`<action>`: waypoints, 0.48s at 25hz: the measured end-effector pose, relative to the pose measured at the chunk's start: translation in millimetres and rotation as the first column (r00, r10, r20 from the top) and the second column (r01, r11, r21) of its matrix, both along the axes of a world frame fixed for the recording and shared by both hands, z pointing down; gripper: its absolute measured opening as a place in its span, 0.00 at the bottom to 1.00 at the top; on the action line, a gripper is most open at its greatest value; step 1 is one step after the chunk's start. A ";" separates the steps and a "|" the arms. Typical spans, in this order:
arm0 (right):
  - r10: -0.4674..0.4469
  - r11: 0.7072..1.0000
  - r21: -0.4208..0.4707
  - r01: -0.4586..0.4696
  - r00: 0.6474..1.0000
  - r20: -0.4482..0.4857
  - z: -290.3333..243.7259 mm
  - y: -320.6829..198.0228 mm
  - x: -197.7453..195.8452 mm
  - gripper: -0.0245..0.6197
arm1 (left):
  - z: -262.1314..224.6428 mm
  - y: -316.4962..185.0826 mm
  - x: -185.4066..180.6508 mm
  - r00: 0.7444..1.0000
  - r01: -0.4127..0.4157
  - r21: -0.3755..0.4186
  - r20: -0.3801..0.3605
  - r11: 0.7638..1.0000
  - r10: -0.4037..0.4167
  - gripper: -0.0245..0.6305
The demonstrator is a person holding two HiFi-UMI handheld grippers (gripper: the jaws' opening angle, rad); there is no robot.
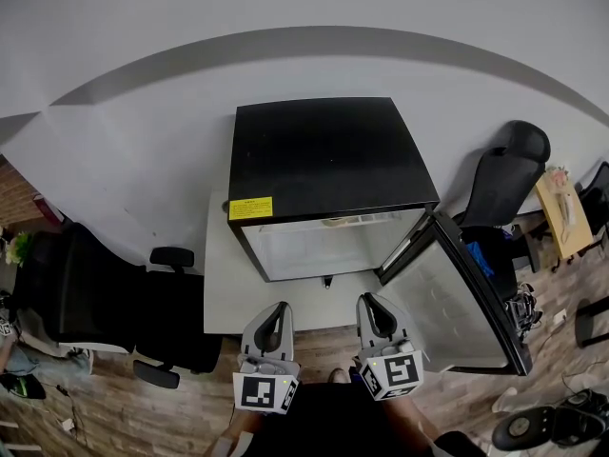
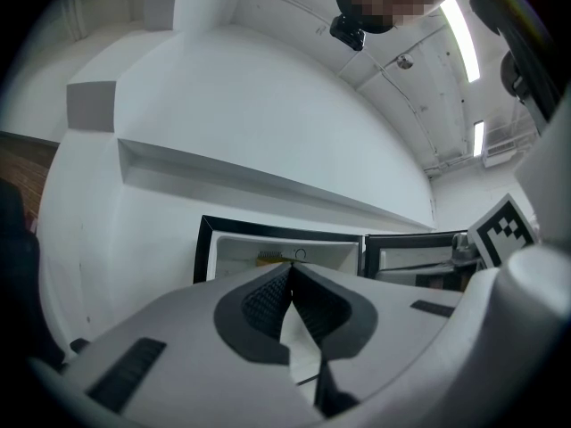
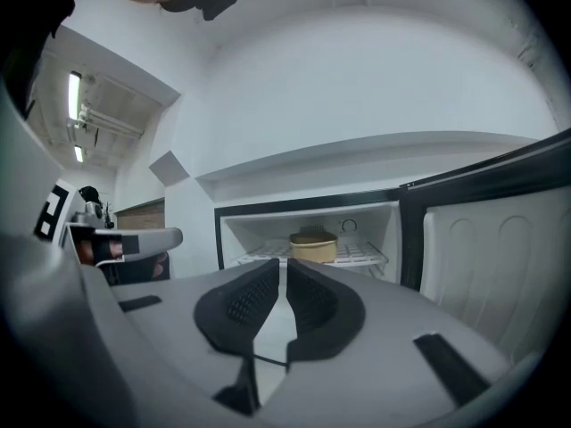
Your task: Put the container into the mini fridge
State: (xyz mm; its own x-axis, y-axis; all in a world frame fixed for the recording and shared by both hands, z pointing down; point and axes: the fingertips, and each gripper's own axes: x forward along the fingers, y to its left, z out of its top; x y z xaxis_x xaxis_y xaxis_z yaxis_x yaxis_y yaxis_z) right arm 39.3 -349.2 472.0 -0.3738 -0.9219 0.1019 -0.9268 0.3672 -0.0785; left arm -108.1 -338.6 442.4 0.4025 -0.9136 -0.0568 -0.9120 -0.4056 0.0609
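the right gripper [image 3: 284, 266] has its jaws pressed together with nothing between them, and the left gripper [image 2: 290, 275] shows the same: dark ribbed pads meeting at the tips and empty. in the head view both are held low and close to the person's body, side by side, pointing at the open front of the mini fridge [image 1: 324, 155] and well apart from it. the container [image 3: 313, 246] – a low, tan, lidded tub, wider than it is tall – already sits inside, upright on the white wire shelf [image 3: 357, 255] towards the back of the compartment. from the right gripper's jaws it lies straight ahead and a little to the right, at a clear distance; its shape looks roundish, so no long axis can be made out. neither gripper touches it. the fridge stands on a white surface [image 1: 224, 293], and its door [image 1: 457, 298] hangs wide open on the right side, its pale inner lining facing the person. judged from this, the placing looks done and what remains, if anything, is swinging the door shut – the door's free edge is just beside the right gripper and well away from the left one, so the right hand is the nearer for that push, and closed jaws would serve as a blunt pusher.
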 end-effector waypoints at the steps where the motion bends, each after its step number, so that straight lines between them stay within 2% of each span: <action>1: 0.001 1.000 0.000 -0.001 1.000 0.005 -0.1 1.3 0.7 0.10 | 0.5 1.1 0.5 1.000 0.000 -0.001 0.000 1.000 0.000 0.05; 12: 0.009 1.000 0.012 -0.009 1.000 0.015 -4.4 7.3 4.2 0.07 | 3.5 9.5 -2.0 1.000 0.006 -0.007 0.005 1.000 -0.006 0.05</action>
